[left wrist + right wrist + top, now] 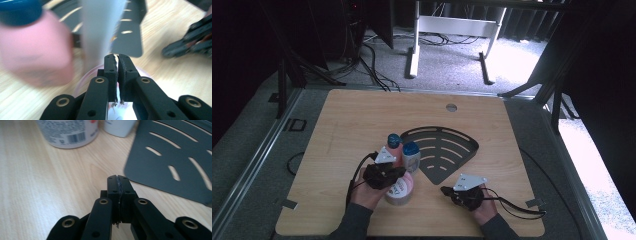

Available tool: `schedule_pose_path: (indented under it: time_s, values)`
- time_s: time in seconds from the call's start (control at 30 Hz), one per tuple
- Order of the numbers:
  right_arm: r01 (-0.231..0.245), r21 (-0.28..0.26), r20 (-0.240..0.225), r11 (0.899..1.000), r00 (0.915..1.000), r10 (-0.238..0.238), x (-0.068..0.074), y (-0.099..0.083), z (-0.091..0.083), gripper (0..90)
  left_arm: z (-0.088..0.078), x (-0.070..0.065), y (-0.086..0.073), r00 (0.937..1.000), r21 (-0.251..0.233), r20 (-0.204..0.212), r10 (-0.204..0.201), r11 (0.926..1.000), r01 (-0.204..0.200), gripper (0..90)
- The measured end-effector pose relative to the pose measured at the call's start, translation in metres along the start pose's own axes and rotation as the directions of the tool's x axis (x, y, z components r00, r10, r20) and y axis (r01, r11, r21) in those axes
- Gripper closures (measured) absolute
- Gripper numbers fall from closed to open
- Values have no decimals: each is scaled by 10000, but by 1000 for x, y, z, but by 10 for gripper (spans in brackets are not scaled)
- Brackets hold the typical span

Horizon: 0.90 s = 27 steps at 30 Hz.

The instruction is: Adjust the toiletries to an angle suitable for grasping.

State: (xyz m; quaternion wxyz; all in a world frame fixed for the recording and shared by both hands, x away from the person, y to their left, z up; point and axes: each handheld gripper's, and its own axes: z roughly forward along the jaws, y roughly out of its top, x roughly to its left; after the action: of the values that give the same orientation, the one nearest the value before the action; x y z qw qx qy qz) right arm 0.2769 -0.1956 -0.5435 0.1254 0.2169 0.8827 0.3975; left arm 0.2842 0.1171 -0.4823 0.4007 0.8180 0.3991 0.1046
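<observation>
Wooden table [352, 120], grey floor [452, 65], white desk frame [452, 25] beyond.

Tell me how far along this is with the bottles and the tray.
Nothing looks done yet: the tray is empty. Both bottles and the tub stand beside it. The left gripper hovers shut over the tub; the right gripper rests shut, holding nothing. Any loading remains.

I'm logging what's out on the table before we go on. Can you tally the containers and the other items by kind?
Blue-capped bottles: 2, one pink bottle and one pale bottle
Pink-lidded tubs: 1, the tub below the left claw
Dark slotted fan-shaped trays: 1, the tray
Total: 4
</observation>
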Motion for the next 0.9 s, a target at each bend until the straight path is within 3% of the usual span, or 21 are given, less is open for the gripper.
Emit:
schedule_pose_path:
  time_s: [0.27,0.47,0.57,0.67,0.9]
  values:
    - [-388,-185,370,9991,9985,394,-13,-6,-13,886,-21,14,-19,9975,-198,-669,-244,9995,231,869]
    - [-455,-201,483,9988,9978,464,-16,-8,-17,885,-23,24,-33,9931,178,-1129,-321,9993,344,894]
    - [-499,-219,509,9985,9974,509,-17,-8,-17,885,-20,31,-40,9917,297,-1181,-511,9980,550,894]
    - [-536,-216,534,9983,9971,547,-17,-9,-18,884,-14,35,-45,9936,418,-1032,-454,9979,499,894]
    - [-542,-236,540,9982,9970,555,-18,-9,-19,876,-2,30,-49,9974,472,-649,-314,9983,345,894]
